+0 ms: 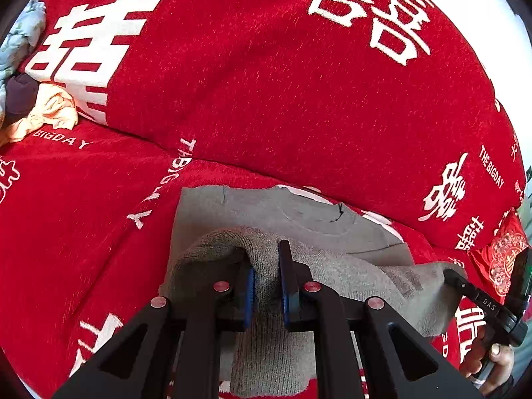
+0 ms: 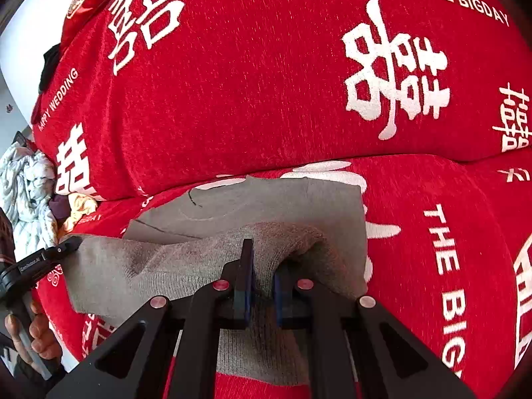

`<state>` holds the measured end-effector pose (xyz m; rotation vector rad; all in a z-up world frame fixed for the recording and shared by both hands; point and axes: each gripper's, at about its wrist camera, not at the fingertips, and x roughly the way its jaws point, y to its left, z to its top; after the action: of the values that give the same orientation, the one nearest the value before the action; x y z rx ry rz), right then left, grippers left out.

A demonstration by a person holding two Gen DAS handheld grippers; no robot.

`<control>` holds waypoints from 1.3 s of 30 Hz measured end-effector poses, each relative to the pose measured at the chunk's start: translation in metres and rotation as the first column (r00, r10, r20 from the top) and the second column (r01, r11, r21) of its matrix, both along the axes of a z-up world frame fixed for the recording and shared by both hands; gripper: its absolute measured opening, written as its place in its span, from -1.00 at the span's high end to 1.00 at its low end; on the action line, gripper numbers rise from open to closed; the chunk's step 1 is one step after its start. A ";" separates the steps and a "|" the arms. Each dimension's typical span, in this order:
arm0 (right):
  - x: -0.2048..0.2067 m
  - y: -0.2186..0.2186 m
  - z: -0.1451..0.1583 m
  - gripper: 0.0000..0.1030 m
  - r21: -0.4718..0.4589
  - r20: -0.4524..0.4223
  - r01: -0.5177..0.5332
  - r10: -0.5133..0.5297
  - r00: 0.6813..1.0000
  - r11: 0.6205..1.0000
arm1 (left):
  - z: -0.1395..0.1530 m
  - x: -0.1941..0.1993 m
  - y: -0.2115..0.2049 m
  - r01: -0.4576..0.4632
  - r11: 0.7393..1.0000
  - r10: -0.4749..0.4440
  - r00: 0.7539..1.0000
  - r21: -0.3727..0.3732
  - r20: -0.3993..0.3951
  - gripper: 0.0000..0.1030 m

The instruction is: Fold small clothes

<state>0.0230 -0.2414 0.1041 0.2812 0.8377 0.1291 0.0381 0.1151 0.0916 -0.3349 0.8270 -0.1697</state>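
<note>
Under both tools [image 1: 266,279] [image 2: 262,286], grey garment [image 1: 299,219] edge bunched, hem cropped

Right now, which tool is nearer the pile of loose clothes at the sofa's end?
Left. The left tool grips the grey garment on the side toward the pile; the right tool grips its far side.

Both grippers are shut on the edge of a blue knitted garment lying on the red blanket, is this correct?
Not quite: the garment is grey, not blue; both wrist views show it. The rest holds: the left gripper and the right gripper are shut on its edge, on the red blanket.
</note>
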 end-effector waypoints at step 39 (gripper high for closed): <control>0.096 -0.020 -0.069 0.80 0.013 -0.125 0.049 -0.047 0.991 0.999 | -0.085 0.114 -0.016 -0.009 0.998 0.022 0.979 0.065 -0.203 0.73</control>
<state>0.1193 -0.2618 0.0348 0.3270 0.9539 0.0743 0.1520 0.0990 0.0063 -0.3020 1.0299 -0.0953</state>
